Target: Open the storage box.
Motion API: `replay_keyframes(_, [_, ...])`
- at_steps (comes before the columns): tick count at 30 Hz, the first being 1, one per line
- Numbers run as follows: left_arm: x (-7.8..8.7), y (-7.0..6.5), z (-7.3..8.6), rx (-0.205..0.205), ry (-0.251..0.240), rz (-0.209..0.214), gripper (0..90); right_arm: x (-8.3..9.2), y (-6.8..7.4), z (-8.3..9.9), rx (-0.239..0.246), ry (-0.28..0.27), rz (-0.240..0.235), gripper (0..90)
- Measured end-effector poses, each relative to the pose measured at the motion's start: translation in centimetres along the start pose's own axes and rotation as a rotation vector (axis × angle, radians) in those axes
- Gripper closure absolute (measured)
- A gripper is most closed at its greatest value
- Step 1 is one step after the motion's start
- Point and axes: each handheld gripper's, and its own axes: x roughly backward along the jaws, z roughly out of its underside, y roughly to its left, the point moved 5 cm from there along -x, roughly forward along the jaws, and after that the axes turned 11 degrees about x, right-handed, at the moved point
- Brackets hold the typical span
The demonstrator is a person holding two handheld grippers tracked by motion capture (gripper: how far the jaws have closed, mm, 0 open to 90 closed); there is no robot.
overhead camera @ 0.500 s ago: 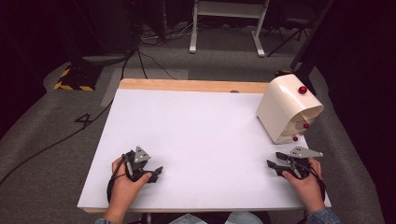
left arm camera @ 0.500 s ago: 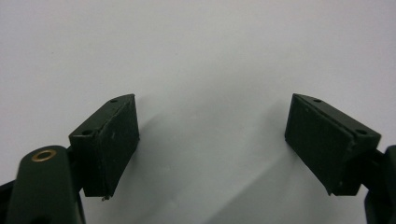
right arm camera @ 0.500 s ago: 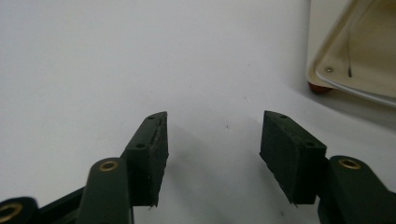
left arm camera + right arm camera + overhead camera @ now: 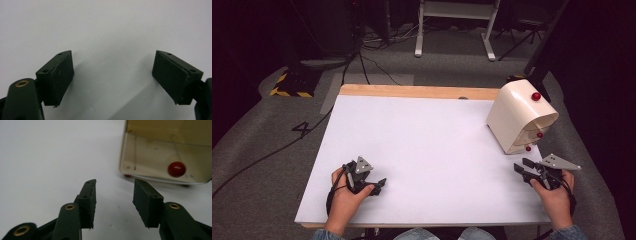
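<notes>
Cabinet [image 4: 518, 116], cream, red knobs: far right of worktop [image 4: 427, 150]. Left tool [image 4: 371, 184] and right tool [image 4: 526, 170] rest near, jaws apart, empty. Step: probably start; next, right tool reaches lowest knob [image 4: 176, 169].

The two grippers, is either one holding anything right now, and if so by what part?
Nothing is held. The left gripper is open over bare table, and the right gripper is open short of the cream box.

White table [image 4: 422, 135], cream drawer box [image 4: 518, 117] at right
</notes>
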Motion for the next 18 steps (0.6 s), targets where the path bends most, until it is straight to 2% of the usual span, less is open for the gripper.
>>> replay_keyframes(1, [0.0,0.0,0.0,0.0,0.0,0.0,17.7,0.0,0.0,0.0,0.0,0.0,0.0,53.8])
replay_keyframes(3, [0.0,0.0,0.0,0.0,0.001,0.001,17.7,0.3,-1.4,-0.3,-0.036,-0.037,0.039,56.4])
replay_keyframes(5, [0.0,0.0,0.0,0.0,0.001,0.0,17.7,0.3,-2.3,-0.5,-0.051,-0.053,0.064,57.5])
replay_keyframes(10, [0.0,0.0,0.0,0.0,-0.006,-0.002,17.7,0.0,-3.9,-0.2,-0.092,-0.084,0.11,60.0])
replay_keyframes(14, [0.0,0.0,0.0,-0.007,-0.005,-0.006,17.8,-0.5,-4.7,0.2,-0.126,-0.117,0.117,61.4])
replay_keyframes(18, [0.0,0.0,0.1,-0.005,-0.006,-0.004,17.8,-0.9,-4.8,0.6,-0.142,-0.114,0.122,62.0])
